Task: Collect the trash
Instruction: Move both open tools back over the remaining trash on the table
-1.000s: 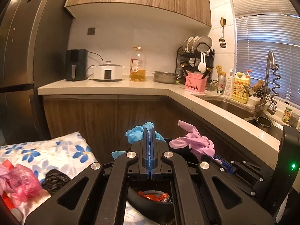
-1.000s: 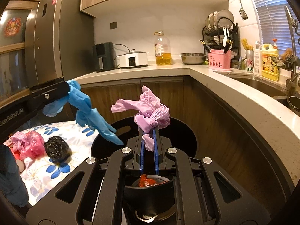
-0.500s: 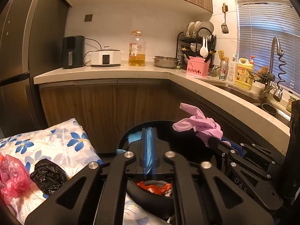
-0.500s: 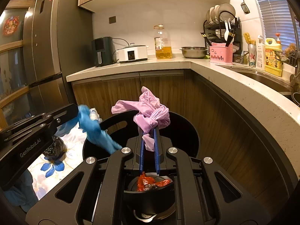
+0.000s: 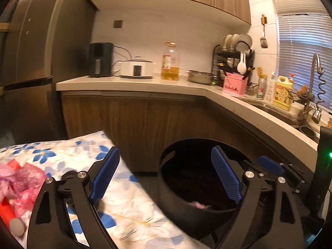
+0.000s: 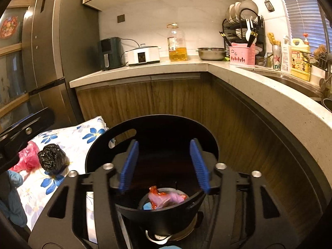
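The black trash bin point(image 6: 151, 120) stands on the floor below both grippers. At its bottom lie a pink glove point(image 6: 166, 199), a red wrapper point(image 6: 154, 191) and a bit of blue glove point(image 6: 147, 206). My right gripper point(image 6: 164, 166) is over the bin; its jaws are opening and nothing is between them. My left gripper point(image 5: 166, 176) hangs over the bin's left rim point(image 5: 164, 166); its jaws are also opening, wide apart, holding nothing. The pink glove point(image 5: 197, 204) shows inside the bin. A black bag point(image 6: 53, 157) and a pink bag point(image 6: 29, 157) lie on the floral cloth point(image 6: 87, 137).
The floral cloth point(image 5: 124, 197) also carries a red tube point(image 5: 6, 211) at its left end. Wooden cabinets point(image 6: 176, 99) and a curved countertop point(image 6: 269, 95) wrap behind and right of the bin. A fridge point(image 6: 51, 62) stands at the left. Something blue point(image 6: 12, 186) is at the lower left.
Both grippers have opened. The blue glove has left the left gripper and the pink glove the right one; both now lie in the bin. The left gripper has sunk a little.
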Available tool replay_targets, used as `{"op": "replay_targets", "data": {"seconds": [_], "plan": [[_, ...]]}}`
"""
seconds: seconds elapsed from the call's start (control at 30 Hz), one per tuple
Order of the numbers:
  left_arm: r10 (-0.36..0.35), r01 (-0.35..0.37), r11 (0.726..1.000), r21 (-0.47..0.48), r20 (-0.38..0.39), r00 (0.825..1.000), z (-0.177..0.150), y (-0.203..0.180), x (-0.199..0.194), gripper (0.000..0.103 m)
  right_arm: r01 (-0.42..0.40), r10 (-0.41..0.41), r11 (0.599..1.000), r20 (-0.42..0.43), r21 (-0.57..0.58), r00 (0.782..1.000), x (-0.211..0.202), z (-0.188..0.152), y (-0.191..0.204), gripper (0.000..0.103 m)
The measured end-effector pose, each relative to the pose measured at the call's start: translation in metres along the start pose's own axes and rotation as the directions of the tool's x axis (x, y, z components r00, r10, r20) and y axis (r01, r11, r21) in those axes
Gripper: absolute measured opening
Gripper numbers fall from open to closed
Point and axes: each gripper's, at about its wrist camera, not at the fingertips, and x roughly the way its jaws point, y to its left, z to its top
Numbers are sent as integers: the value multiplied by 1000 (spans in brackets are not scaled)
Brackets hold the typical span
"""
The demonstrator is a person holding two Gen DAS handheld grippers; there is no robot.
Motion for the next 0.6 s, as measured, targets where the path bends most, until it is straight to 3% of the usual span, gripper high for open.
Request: {"op": "replay_targets", "data": {"seconds": [0.2,0.6], "plan": [[96,-97,995,-13,-12,995,-10,19,-15,97,16,-17,1000,8,3,1000,-11,-5,4,81],[170,-171,984,-39,-33,985,-34,43,-58,97,24,-24,1000,36,-2,999,-42,-10,28,96]]}}
